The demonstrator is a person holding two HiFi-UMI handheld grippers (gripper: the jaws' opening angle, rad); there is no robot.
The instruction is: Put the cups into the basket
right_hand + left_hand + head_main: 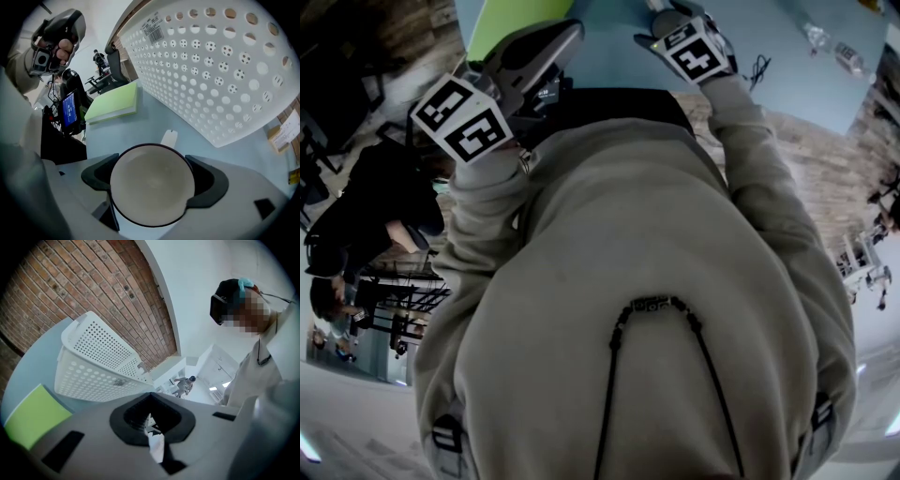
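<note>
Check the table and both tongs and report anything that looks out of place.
One oddity: a white scrap looks pinched in the closed left tongs, which carry no cup. Otherwise nothing stands out: the cup stands upright and empty between the open right tongs, near the basket.

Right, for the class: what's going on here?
A person works at a blue table with a hand-held gripper in each hand. The right hand-held gripper points down over a white cup on the table beside the white basket. Its jaws are spread wide around the cup, seemingly not yet clamped. The left hand-held gripper is held off to the side, jaws together, apparently empty.
</note>
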